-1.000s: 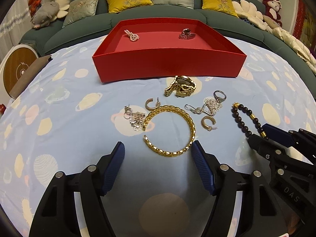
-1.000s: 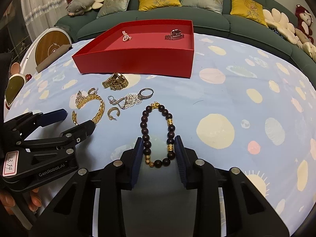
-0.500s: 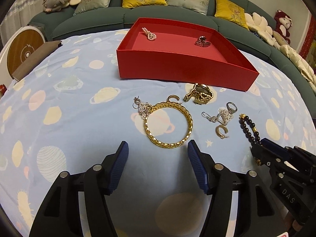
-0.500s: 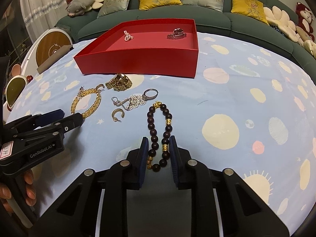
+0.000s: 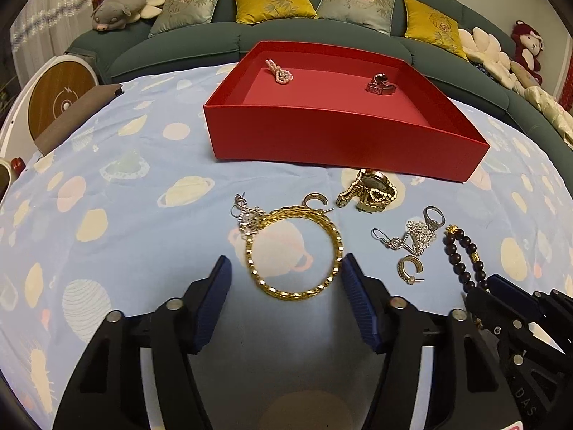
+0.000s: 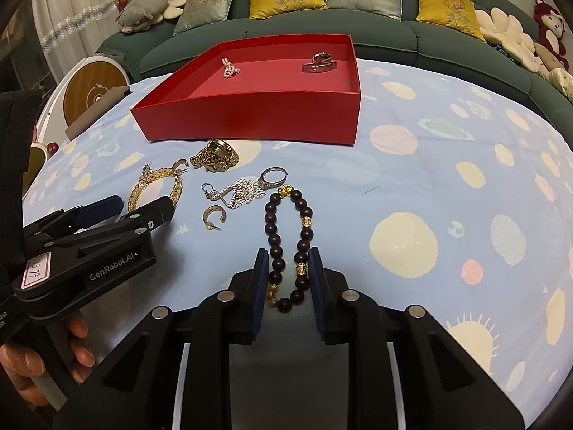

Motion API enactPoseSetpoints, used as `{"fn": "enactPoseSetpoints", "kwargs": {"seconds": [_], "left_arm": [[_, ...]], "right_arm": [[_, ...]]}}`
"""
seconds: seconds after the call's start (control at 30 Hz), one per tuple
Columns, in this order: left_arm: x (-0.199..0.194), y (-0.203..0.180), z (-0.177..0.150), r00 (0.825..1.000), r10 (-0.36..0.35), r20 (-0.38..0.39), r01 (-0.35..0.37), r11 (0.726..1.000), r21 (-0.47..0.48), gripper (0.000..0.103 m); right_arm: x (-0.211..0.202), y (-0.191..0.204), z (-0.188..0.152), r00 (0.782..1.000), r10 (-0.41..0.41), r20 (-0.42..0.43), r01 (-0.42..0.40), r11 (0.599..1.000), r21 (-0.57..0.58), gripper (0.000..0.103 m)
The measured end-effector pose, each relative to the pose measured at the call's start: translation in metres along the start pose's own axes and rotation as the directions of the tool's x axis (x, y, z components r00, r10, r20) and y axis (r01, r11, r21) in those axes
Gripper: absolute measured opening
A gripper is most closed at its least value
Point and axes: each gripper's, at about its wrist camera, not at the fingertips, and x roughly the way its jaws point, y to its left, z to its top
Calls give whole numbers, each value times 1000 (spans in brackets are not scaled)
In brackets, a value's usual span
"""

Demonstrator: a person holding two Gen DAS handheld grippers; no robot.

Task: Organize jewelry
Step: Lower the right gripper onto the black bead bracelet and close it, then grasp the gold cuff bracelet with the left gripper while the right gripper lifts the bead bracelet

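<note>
While left gripper [image 5: 285, 279] jaws gape around gold bangle [image 5: 293, 252], right gripper [image 6: 287, 272] jaws pinch bead bracelet [image 6: 288, 247].

Both cameras sit low over the table, close to it, and look toward the far sofa [image 5: 358, 39]. The left one looks from the left, the right one from the right. Both see the red box [image 5: 343, 139] [image 6: 250, 118] and the jewelry near it.
</note>
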Motion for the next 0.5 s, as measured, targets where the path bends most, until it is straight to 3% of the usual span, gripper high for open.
{"fn": "enactPoseSetpoints", "kwargs": {"seconds": [0.1,0.3,0.5], "left_arm": [[0,2,1,1000,-14,-4,14,1000,6,50],[-9,6,0,998,-63,-9,63,998,-2,49],[-20,10,0,996,-84,-4,84,996,-2,49]], "right_arm": [[-1,1,0,1000,-5,4,5,1000,-11,20],[-8,-2,3,1000,-10,22,10,1000,-14,0],[-5,-7,5,1000,7,11,-7,1000,15,2]]}}
